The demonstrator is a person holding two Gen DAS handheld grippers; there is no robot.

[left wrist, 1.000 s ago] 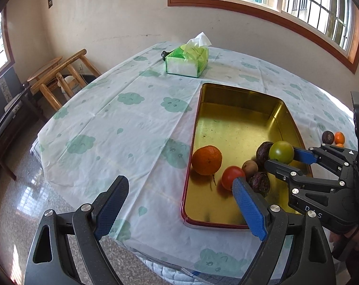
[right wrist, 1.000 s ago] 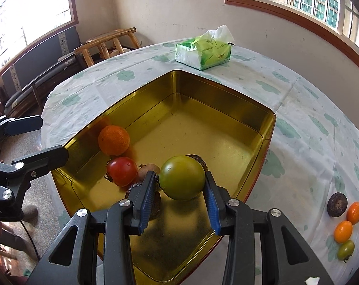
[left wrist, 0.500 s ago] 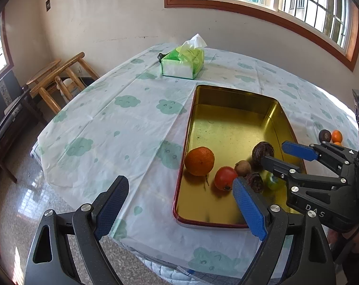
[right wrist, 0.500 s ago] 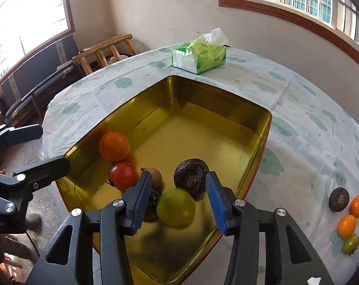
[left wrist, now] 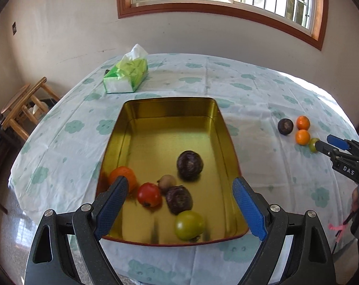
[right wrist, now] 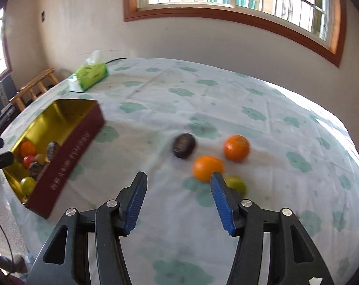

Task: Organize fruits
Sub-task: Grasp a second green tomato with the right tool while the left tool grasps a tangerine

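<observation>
The left gripper (left wrist: 179,209) hangs over the near end of the gold tray (left wrist: 170,109), jaws wide and nothing between them. In the tray sit six fruits, all bunched at the near end: an orange (left wrist: 122,177) by the left wall, a red tomato (left wrist: 149,194) just beside it, a small brown fruit (left wrist: 167,181), a dark wrinkled fruit (left wrist: 179,199) touching that one, a second dark one (left wrist: 190,165) a little farther in, and a green tomato (left wrist: 189,224) nearest the front rim. Over on the right, the right gripper (right wrist: 178,196) points down at the cloth-covered worktop (right wrist: 226,95), its jaws opening and empty, with only bare cloth between the blue pads. Just ahead of it lie four loose fruits: a dark fruit (right wrist: 184,146), an orange one (right wrist: 236,147), a second orange one (right wrist: 207,168), and a small green tomato (right wrist: 237,184) tucked behind the right fingertip. The view here is blurred. The tray stands well apart to the left, its red side wall showing. A green tissue box (right wrist: 89,77) sits at the far side of the worktop.
</observation>
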